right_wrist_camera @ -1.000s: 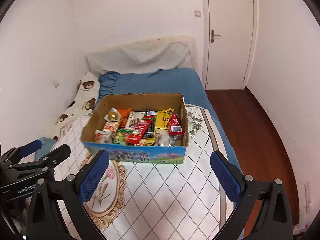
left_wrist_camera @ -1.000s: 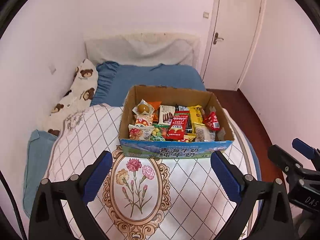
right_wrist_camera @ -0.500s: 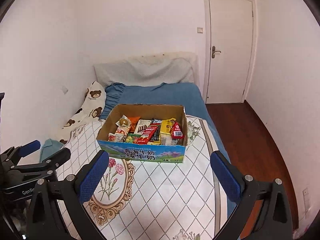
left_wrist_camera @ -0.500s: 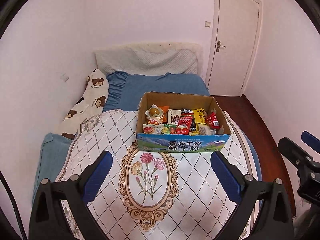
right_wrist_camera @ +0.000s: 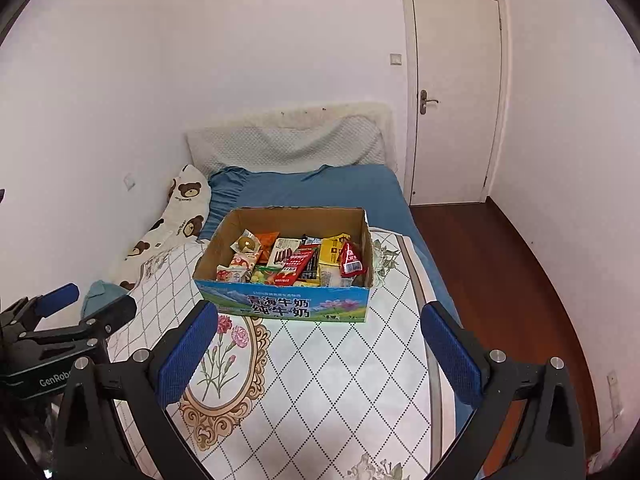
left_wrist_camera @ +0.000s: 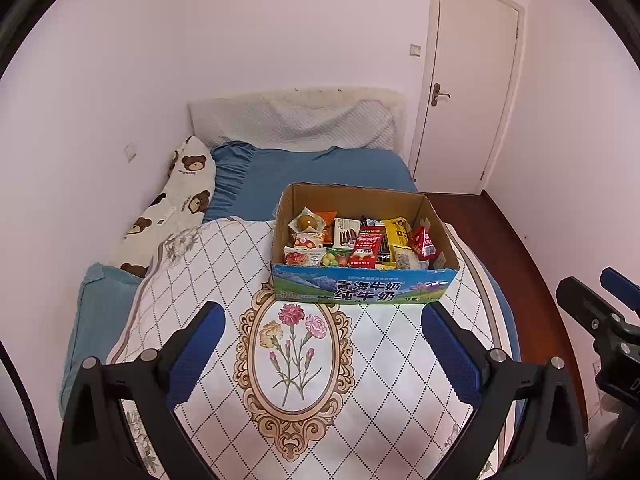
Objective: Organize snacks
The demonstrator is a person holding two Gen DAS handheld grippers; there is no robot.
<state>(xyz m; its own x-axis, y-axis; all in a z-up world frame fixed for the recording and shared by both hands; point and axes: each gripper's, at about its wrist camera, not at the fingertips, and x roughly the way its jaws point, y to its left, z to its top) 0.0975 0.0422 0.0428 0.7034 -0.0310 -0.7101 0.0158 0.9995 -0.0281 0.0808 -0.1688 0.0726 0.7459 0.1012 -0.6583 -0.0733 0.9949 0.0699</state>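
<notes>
A cardboard box (left_wrist_camera: 364,292) sits on a bed, on top of a white quilt (left_wrist_camera: 400,360) with a diamond pattern. The box is open at the top. Its front side is blue with a picture of hills and big Chinese words on it. Just in front of the box, the quilt has a gold oval frame with pink and yellow flowers (left_wrist_camera: 294,334) inside.

The box is full of snacks (left_wrist_camera: 360,242). A round yellow-brown treat in a clear bag (left_wrist_camera: 306,222) lies at the back left. Next to it is an orange packet (left_wrist_camera: 328,218). A long red packet (left_wrist_camera: 365,246) lies near the middle, and a yellow packet (left_wrist_camera: 396,232) is beside it. A small red pouch (left_wrist_camera: 425,242) leans near the right wall of the box.

The left tool (left_wrist_camera: 324,344) is low and close to the camera. Its two blue fingers (left_wrist_camera: 196,352) are spread wide apart, and it holds nothing. It is well back from the box.

The right tool (right_wrist_camera: 320,350) also has its blue fingers (right_wrist_camera: 450,354) spread wide apart, with nothing between them. It hangs above the quilt, near the front of the box but not touching it.

Behind the box is a blue sheet (left_wrist_camera: 320,172) and a grey-white headboard pad (left_wrist_camera: 296,126). A long pillow with brown bears (left_wrist_camera: 172,204) lies along the left wall. A white door (left_wrist_camera: 468,92) is closed at the back right, and the floor (right_wrist_camera: 500,272) beside the bed is dark red wood.
</notes>
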